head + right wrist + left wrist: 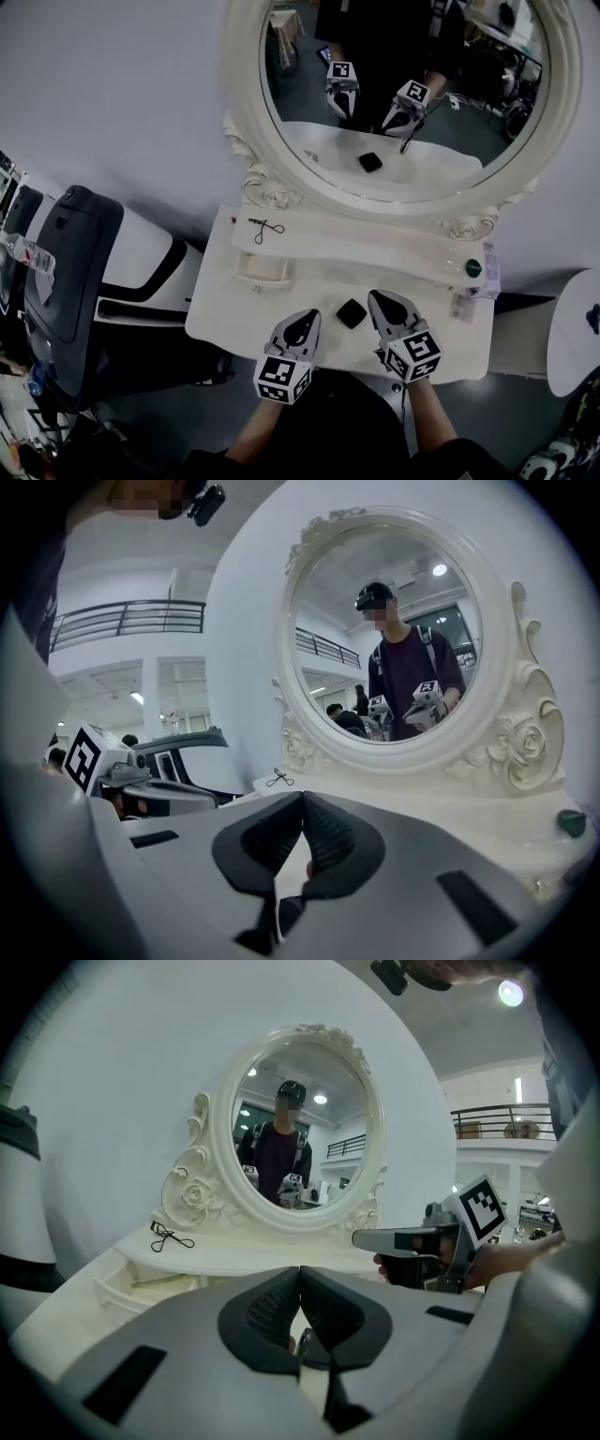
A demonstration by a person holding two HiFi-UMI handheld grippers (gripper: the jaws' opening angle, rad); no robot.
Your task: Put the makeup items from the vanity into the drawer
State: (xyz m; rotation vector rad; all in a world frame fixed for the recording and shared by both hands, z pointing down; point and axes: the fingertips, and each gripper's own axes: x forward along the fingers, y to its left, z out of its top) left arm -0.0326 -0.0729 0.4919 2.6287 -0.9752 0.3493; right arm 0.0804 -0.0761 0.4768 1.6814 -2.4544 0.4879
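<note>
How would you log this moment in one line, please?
left gripper: jaws shut, empty | right gripper: jaws shut, empty | compact: on vanity, between them | curler: on shelf

Left claw (300,1281) jaws met, nothing between. Eyelash curler (171,1237) lay on shelf (246,1258) below oval mirror (302,1082). Right claw (367,1238) at right, well apart from curler.

White vanity (234,323) carries a black compact (351,313) and (on its raised shelf) an eyelash curler (265,228).

The vanity (242,321) is glossy, its mirror (394,103) smooth glass, the compact (352,313) matt, the eyelash curler (265,228) metal.
</note>
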